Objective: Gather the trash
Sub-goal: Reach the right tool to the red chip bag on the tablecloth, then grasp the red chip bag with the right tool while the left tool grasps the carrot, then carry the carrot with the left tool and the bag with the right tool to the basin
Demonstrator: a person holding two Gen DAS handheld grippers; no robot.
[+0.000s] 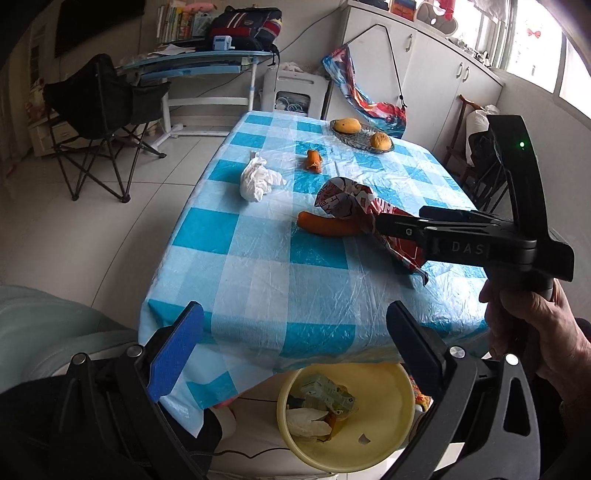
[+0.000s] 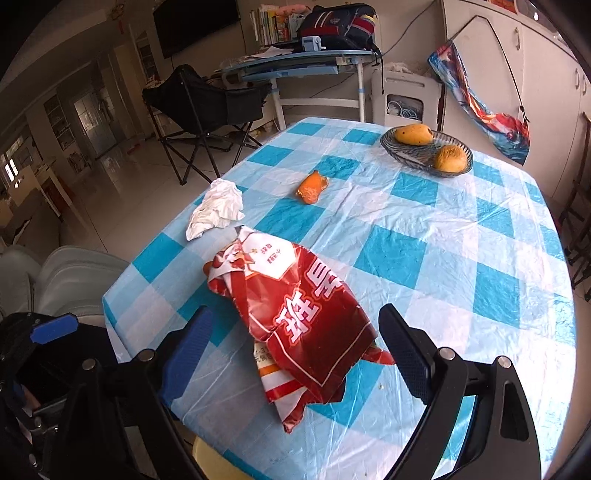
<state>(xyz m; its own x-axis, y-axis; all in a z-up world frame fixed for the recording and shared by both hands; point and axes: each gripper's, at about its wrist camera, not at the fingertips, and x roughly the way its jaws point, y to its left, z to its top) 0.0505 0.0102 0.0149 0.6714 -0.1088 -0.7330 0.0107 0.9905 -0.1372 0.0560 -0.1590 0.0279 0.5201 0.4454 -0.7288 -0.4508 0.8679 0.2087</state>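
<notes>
Nearest us, the left gripper (image 1: 295, 354) hangs with jaws spread wide, nothing between them, off the near table edge and above a yellow bin (image 1: 391, 417) on the floor. We see a small carton (image 1: 327, 397), a pale scrap and some peel already in the bin. A grey-green chair (image 1: 40, 332) sits at lower left.

We see the table (image 1: 258, 273) under a blue-and-white checked plastic cloth. On it: a crumpled white tissue (image 1: 256, 179) near the left edge, an orange peel (image 1: 314, 160) beyond it toward the middle, and a glass dish (image 1: 364, 138) at the far side holding two mangoes (image 1: 346, 125). A long orange piece (image 1: 328, 224), which we cannot identify, lies just behind the red snack bag (image 1: 364, 205), partly hidden by it.

The right gripper (image 2: 295, 339) is open. In its own view the red snack bag (image 2: 306, 314) lies crumpled on the cloth between the two fingers, near the table's front edge; neither pad looks pressed to it. From the left view the right gripper (image 1: 376, 229) reaches in from the right, held by a hand (image 1: 532, 332), its tips right at the bag. We cannot tell whether the bag is lifted.

Tissue (image 2: 216, 212) and peel (image 2: 312, 188) lie well beyond the bag, clear of both grippers. Behind the table stand a folding chair (image 1: 103, 107) and a desk (image 1: 199, 62) with a backpack (image 1: 245, 24).
</notes>
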